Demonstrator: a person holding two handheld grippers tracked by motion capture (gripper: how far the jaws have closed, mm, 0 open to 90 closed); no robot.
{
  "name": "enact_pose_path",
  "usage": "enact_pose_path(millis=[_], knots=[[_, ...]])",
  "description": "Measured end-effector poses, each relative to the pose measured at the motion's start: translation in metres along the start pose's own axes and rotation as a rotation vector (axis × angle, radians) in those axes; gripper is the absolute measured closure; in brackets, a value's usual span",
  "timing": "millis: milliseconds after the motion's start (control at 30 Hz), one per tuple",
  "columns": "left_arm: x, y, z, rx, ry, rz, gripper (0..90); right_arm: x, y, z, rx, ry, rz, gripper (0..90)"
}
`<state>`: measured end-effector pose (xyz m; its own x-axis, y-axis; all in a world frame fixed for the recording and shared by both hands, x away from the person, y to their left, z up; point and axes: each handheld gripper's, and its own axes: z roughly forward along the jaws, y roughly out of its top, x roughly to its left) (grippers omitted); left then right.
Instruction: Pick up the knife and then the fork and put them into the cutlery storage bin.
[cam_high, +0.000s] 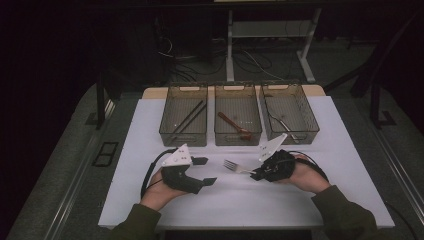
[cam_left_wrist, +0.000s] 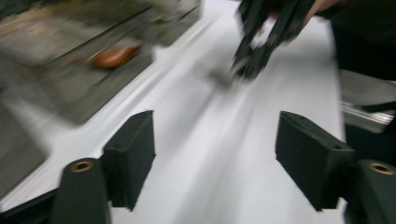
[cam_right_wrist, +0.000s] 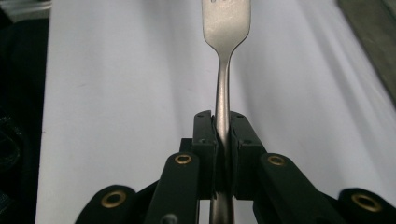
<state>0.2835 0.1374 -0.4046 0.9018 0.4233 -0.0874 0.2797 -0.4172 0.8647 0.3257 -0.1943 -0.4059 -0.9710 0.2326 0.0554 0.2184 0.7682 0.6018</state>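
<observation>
Pinched between the right gripper's (cam_right_wrist: 223, 140) jaws by its handle, the fork (cam_right_wrist: 225, 51) points tines-out just over the white counter (cam_high: 310, 195), short of the three bins (cam_high: 239, 122). Beside it the left gripper (cam_high: 206, 171) has its jaws spread, with nothing between them. Held by so narrow a stem, the fork could swivel or slip, I think, if swung quickly toward a bin.
</observation>
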Motion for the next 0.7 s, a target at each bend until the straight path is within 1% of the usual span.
enact_pose_path(millis=[33, 67, 100, 133, 233, 300, 367, 433, 467, 633, 700], knots=[[0.001, -0.005, -0.002, 0.003, 0.016, -0.012, 24.3, -0.003, -0.002, -0.004, -0.008, -0.011, 0.016, 81.9], [0.002, -0.009, -0.004, 0.006, 0.03, -0.024, 23.0, -0.005, -0.003, -0.009, -0.006, -0.02, 0.047, 81.9], [0.002, -0.013, -0.006, 0.008, 0.041, -0.037, 21.3, -0.008, -0.004, -0.013, -0.004, -0.037, 0.069, 81.9], [0.002, -0.017, -0.008, 0.012, 0.051, -0.049, 20.0, -0.011, -0.005, -0.017, -0.003, -0.05, 0.081, 81.9], [0.001, -0.026, -0.01, 0.02, 0.084, -0.065, 15.2, -0.021, -0.008, -0.03, -0.011, -0.093, 0.132, 81.9], [0.0, -0.031, -0.012, 0.026, 0.098, -0.069, 13.2, -0.027, -0.01, -0.039, -0.023, -0.12, 0.175, 81.9], [0.0, -0.035, -0.012, 0.027, 0.121, -0.078, 10.1, -0.034, -0.011, -0.048, -0.047, -0.133, 0.21, 81.9], [0.001, -0.037, -0.012, 0.036, 0.132, -0.089, 6.5, -0.04, -0.011, -0.056, -0.068, -0.15, 0.243, 81.8], [0.001, -0.038, -0.012, 0.036, 0.142, -0.089, 5.9, -0.044, -0.011, -0.06, -0.074, -0.16, 0.252, 81.8], [0.003, -0.04, -0.011, 0.04, 0.157, -0.089, 0.0, -0.062, -0.011, -0.077, -0.11, -0.211, 0.301, 81.8], [0.004, -0.041, -0.011, 0.042, 0.163, -0.096, 0.0, -0.071, -0.011, -0.084, -0.122, -0.23, 0.318, 81.8]])
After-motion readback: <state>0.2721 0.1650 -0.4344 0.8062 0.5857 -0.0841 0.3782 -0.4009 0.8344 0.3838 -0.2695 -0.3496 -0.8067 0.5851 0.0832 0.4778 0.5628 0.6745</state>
